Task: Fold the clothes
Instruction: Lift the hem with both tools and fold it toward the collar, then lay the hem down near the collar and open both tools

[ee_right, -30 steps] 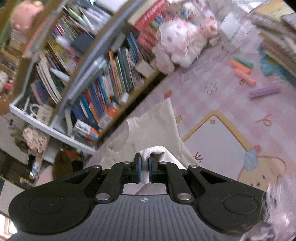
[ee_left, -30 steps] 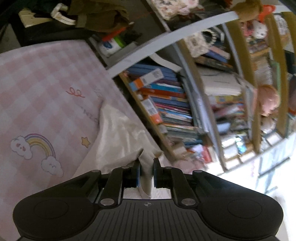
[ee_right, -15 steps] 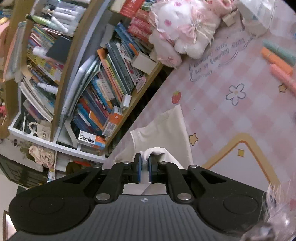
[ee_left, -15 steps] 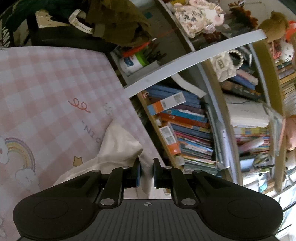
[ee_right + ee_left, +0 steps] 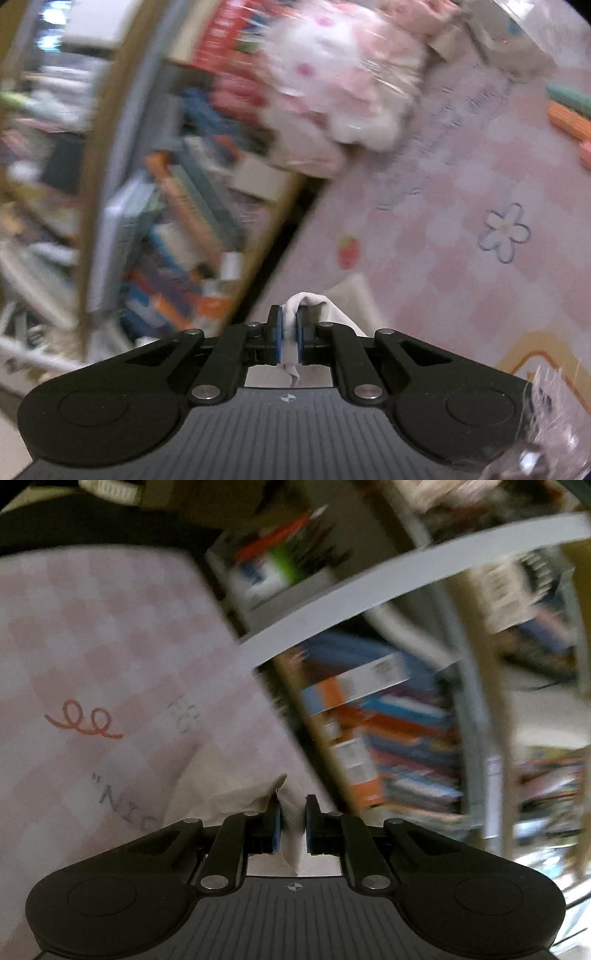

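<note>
A cream-white garment (image 5: 225, 797) lies at the far edge of a pink checked mat (image 5: 92, 646), close to a bookshelf. My left gripper (image 5: 293, 825) is shut on a pinched fold of it, which hangs down between the fingers. In the right wrist view the same garment (image 5: 351, 299) trails away over the mat (image 5: 461, 240), and my right gripper (image 5: 289, 339) is shut on a bunched white edge that pokes up above the fingertips. Both views are blurred by motion. Most of the cloth is hidden below the gripper bodies.
A bookshelf (image 5: 388, 720) packed with books runs along the mat's edge. A pink-and-white plush toy (image 5: 332, 74) sits at the shelf's foot. Orange and green markers (image 5: 569, 118) lie on the mat at the far right. A pen holder (image 5: 280, 572) stands on a grey shelf board.
Both grippers have moved forward toward the bookshelf with the garment still held. Less of the cloth shows ahead of each gripper, and both views have become blurred.
</note>
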`<state>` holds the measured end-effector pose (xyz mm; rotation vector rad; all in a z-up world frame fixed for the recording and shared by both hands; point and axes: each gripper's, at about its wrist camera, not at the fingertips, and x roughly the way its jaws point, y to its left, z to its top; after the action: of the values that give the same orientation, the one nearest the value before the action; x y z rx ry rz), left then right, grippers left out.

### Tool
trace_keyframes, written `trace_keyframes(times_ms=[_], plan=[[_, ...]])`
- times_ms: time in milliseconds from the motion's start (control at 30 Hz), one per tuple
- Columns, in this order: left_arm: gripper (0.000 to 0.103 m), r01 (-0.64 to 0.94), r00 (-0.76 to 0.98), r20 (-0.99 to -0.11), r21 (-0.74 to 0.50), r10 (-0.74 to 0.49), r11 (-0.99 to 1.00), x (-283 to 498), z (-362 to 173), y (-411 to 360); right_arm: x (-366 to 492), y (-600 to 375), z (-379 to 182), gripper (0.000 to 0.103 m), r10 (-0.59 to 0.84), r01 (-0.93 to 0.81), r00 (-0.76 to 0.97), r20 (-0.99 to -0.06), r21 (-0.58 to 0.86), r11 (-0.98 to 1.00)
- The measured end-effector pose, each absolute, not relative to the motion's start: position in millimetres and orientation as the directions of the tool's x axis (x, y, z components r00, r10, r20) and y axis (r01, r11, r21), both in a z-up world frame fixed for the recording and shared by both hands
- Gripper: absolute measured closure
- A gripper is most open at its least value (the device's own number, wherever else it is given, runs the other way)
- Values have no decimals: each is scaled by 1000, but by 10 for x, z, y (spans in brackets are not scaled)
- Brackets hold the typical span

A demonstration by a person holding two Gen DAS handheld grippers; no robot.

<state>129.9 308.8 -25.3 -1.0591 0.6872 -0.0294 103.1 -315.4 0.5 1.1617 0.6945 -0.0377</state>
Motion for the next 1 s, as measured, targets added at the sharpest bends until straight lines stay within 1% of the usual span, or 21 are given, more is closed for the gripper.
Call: trace_keyframes(times_ms=[100,267,333,367,400,433,500,567,600,633,667,700,733,767,800,833,867,900,933,967,1000], plan=[[92,-343,758,-561,-777,-333,528,1430,-447,3085,1174,-3115,-229,96,292,449,750,-593,782,433],[91,-342,721,-586,-766,-370,544,1529,-593,3120,1257,-3104,-347,95,296,457,729,-618,760,461],[87,-348,692,-609,-752,-388,560,1568,-628,3132,1281,-3097,-346,89,310,447,717,-624,753,483],[81,-347,679,-616,-748,-399,566,1577,-648,3132,1294,-3093,-346,86,317,442,711,-628,749,493],[72,-343,669,-619,-748,-411,569,1580,-665,3131,1306,-3090,-345,76,324,436,705,-631,746,504],[69,-339,659,-622,-747,-422,572,1582,-682,3130,1318,-3087,-345,71,331,431,698,-635,742,514],[69,-326,655,-617,-751,-435,574,1587,-702,3111,1343,-3080,-345,70,344,419,686,-642,734,535],[71,-324,656,-612,-756,-441,569,1608,-731,3085,1388,-3022,-330,71,361,396,672,-646,727,561],[73,-327,660,-608,-761,-440,561,1636,-736,3082,1429,-2985,-330,74,393,379,644,-656,720,582],[76,-332,666,-604,-766,-438,551,1672,-736,3086,1475,-2948,-333,87,428,359,608,-668,713,603],[86,-336,671,-599,-771,-436,541,1709,-736,3089,1535,-2918,-326,91,445,346,584,-679,704,620],[92,-341,677,-594,-776,-434,531,1745,-736,3092,1599,-2890,-318,92,457,334,562,-689,695,637],[92,-345,682,-590,-781,-432,520,1782,-735,3096,1663,-2861,-309,93,468,322,540,-699,686,653],[92,-349,688,-585,-786,-430,510,1818,-735,3099,1710,-2896,-315,93,471,336,561,-681,707,622],[92,-354,693,-580,-791,-427,500,1855,-735,3102,1754,-2946,-325,93,469,356,592,-655,735,578],[91,-390,723,-566,-807,-395,444,1856,-753,3153,1751,-3029,-358,93,435,395,657,-616,772,497],[89,-435,762,-550,-826,-341,358,1839,-780,3228,1737,-3120,-396,93,383,429,724,-574,809,402],[85,-453,781,-542,-833,-309,316,1812,-780,3273,1708,-3171,-412,90,328,445,765,-554,824,351],[79,-460,792,-539,-836,-289,299,1782,-765,3302,1691,-3183,-404,89,314,443,774,-549,825,350],[66,-466,801,-535,-839,-269,282,1751,-751,3331,1678,-3187,-392,87,310,437,778,-547,825,359],[57,-471,810,-531,-841,-248,264,1720,-736,3361,1665,-3191,-380,80,306,431,781,-545,824,367]])
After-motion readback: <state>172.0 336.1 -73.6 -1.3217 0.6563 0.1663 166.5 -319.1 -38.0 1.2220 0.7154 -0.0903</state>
